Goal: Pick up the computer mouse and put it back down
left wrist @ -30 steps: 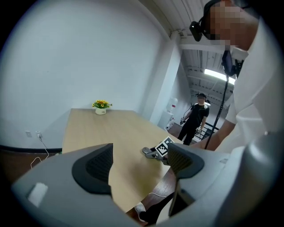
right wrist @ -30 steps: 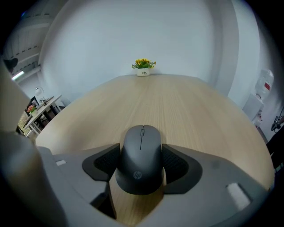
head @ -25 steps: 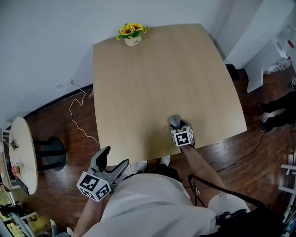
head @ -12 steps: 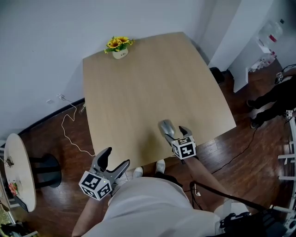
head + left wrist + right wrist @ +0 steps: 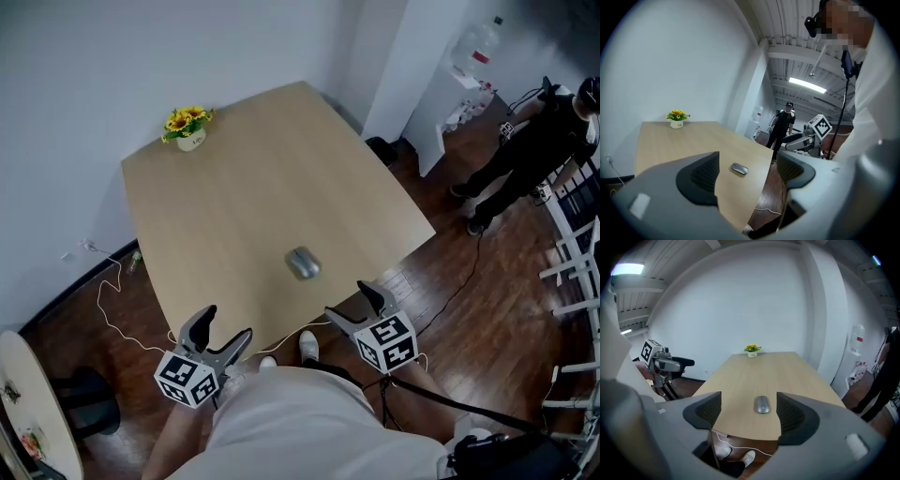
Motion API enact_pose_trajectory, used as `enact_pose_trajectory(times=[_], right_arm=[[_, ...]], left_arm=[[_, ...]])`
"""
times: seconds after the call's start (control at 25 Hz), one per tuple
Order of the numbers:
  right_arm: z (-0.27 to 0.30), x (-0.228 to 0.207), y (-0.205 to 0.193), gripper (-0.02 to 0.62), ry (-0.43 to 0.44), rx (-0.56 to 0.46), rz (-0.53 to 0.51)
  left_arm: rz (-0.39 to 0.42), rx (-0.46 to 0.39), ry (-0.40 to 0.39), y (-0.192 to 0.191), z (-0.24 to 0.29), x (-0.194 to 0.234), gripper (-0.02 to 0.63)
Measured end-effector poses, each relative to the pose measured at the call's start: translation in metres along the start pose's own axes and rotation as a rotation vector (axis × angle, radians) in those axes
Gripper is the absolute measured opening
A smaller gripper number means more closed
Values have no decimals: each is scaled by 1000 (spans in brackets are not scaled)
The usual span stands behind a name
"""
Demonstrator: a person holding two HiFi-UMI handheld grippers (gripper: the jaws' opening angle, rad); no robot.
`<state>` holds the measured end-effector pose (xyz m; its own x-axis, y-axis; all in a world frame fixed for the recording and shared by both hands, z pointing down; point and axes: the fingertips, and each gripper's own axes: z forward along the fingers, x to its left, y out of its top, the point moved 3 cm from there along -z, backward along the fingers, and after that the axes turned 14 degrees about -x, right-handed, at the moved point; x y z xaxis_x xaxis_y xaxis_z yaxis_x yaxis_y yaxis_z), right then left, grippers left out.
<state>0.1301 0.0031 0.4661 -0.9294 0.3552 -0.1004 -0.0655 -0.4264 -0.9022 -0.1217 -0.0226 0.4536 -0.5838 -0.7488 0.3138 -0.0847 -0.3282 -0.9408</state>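
Observation:
A grey computer mouse (image 5: 302, 263) lies flat on the light wooden table (image 5: 234, 187) near its front edge; it also shows between the jaws in the right gripper view (image 5: 762, 405) and in the left gripper view (image 5: 739, 168). My right gripper (image 5: 354, 306) hovers off the table's front edge, a short way back from the mouse, open and empty. The left gripper (image 5: 223, 333) hangs below the front left corner, also open and empty.
A small pot of yellow flowers (image 5: 188, 125) stands at the table's far edge. A white cable (image 5: 103, 300) trails on the dark wood floor at left. A person in black (image 5: 525, 150) stands at the far right by white shelving (image 5: 459, 103). A round side table (image 5: 28, 412) sits at bottom left.
My right gripper has let go of the mouse and drawn back off the table's front edge, leaving the mouse on the table. The head view has swung right. The left gripper stays put.

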Motion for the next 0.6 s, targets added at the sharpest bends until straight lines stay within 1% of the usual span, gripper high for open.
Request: enact_pose_trajectory(times=[0.28,0.44,0.6], right_arm=[[-57,33,16,373,-78,-85,0],[-71,46,10,370,-115,-101,27],[-76,58,0,363,-147,-105,53]], left_arm=[[22,12,-110,-4,-2,-14,359],[29,19,-153,-6,-7,-21,359],[35,31,-180,-10,-17,-21,359]])
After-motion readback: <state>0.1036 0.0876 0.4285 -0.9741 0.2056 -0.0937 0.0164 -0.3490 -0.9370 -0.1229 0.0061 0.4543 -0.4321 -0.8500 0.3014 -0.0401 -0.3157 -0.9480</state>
